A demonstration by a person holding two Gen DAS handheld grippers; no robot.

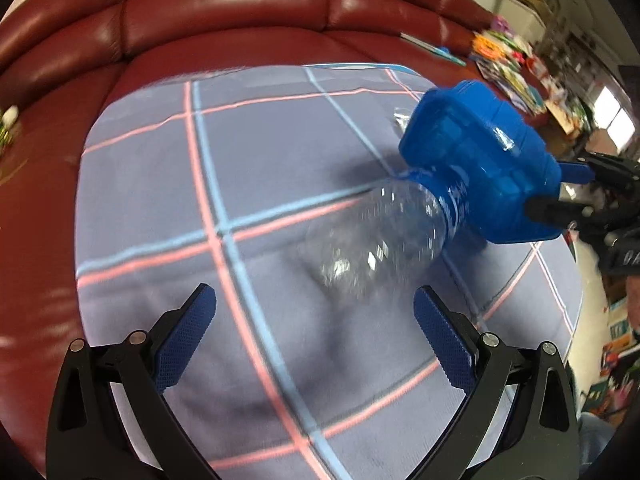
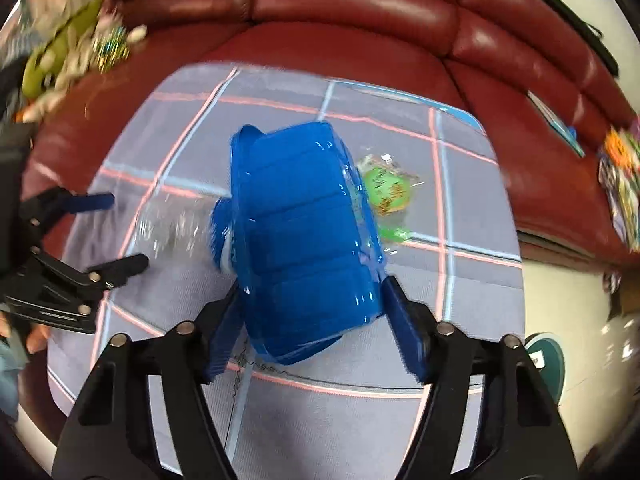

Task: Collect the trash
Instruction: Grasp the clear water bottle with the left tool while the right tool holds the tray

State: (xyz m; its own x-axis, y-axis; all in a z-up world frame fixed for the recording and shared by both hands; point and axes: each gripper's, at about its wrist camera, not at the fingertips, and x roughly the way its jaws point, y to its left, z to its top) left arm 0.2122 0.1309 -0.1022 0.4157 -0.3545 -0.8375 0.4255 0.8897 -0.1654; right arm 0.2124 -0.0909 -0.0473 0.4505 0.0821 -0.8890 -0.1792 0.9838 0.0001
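Your red leather sofa (image 1: 248,12) fills the background, and a grey-blue checked cloth (image 1: 168,184) lies spread over its seat. In your right wrist view a blue plastic bin (image 2: 308,236) lies tipped on that cloth, its rim toward 10 o'clock. Your right gripper (image 2: 312,316) pinches the bin's base, one pad on each side. A clear plastic bottle (image 1: 376,240) lies with one end in the bin's mouth; in your left wrist view it points toward 7 o'clock. Your left gripper (image 1: 316,320) is spread wide just short of the bottle's near end, touching nothing. A green snack wrapper (image 2: 386,190) lies just beside the bin at 2 o'clock.
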